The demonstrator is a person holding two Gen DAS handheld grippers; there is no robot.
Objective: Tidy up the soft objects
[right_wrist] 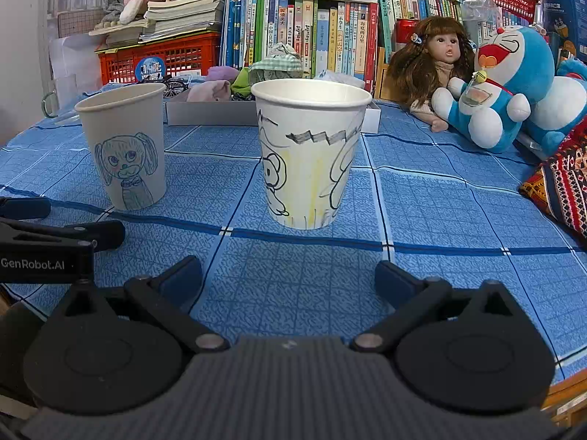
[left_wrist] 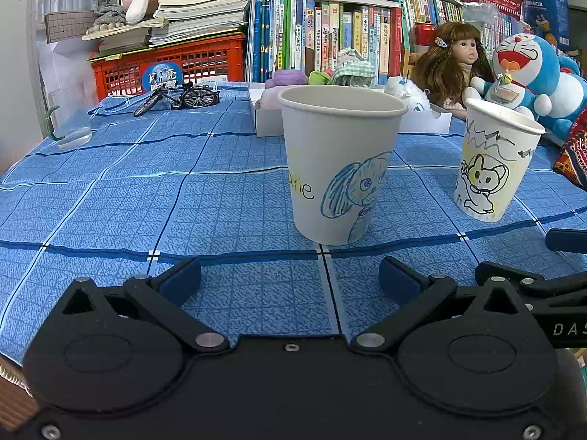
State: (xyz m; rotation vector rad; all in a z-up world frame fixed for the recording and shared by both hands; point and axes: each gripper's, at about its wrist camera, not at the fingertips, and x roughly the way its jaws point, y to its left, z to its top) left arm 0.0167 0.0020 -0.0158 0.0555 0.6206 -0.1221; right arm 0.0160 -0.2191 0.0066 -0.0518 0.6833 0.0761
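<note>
Two paper cups stand on the blue checked tablecloth. The cup with a blue dog drawing (left_wrist: 339, 163) stands just ahead of my left gripper (left_wrist: 290, 282), which is open and empty; it also shows in the right wrist view (right_wrist: 123, 145). The cup with a yellow and black drawing (right_wrist: 310, 152) stands just ahead of my right gripper (right_wrist: 288, 280), also open and empty; it shows at the right in the left wrist view (left_wrist: 493, 159). A white box (right_wrist: 205, 112) behind the cups holds soft cloth items (right_wrist: 216, 88).
A doll (right_wrist: 434, 64) and a Doraemon plush (right_wrist: 510, 84) lean at the back right. A patterned cushion (right_wrist: 561, 183) lies at the right edge. Books and a red crate (left_wrist: 172, 64) line the back. A toy bicycle (left_wrist: 179, 97) and a glass mug (left_wrist: 69, 124) stand at the far left.
</note>
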